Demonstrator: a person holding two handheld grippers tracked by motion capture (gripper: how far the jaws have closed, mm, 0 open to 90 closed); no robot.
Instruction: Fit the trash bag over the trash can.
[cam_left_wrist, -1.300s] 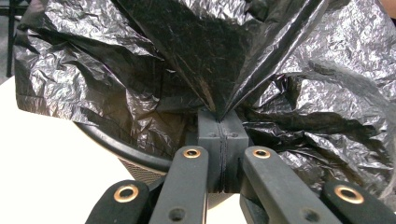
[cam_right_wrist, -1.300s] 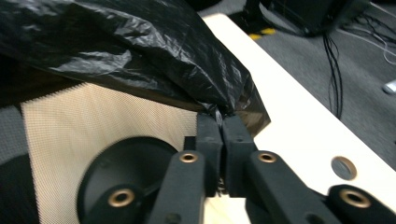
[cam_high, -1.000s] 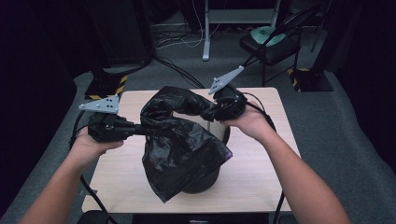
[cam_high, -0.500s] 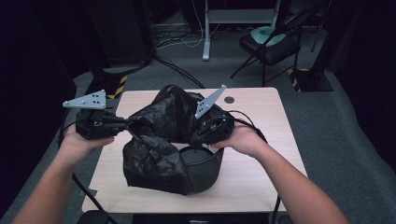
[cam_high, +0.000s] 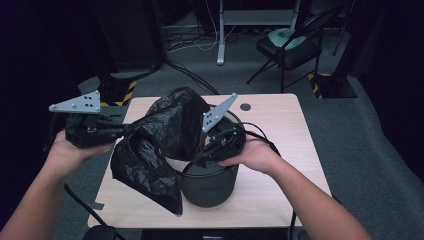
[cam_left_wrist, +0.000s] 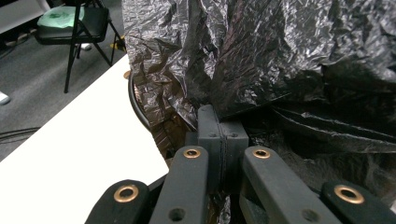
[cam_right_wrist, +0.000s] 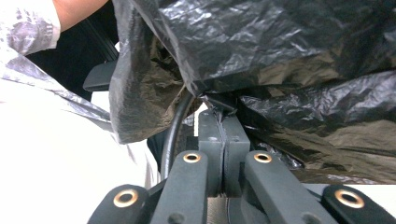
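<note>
Both grippers, left gripper (cam_high: 120, 131) and right gripper (cam_high: 200, 156), are clenched on the black bin bag (cam_high: 160, 145) above the bin (cam_high: 207, 187); a hard tug could tear the thin film.

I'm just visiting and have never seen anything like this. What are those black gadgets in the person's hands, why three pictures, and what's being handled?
No robot here: a person holds a hand-operated left gripper and right gripper. One camera looks down from above; the other two ride on the grippers, looking along their fingers. On the wooden table stands a dark round bin. Both grippers are pinched shut on a crinkly black plastic bag, holding it stretched above the bin's rim. A folding chair stands behind.
</note>
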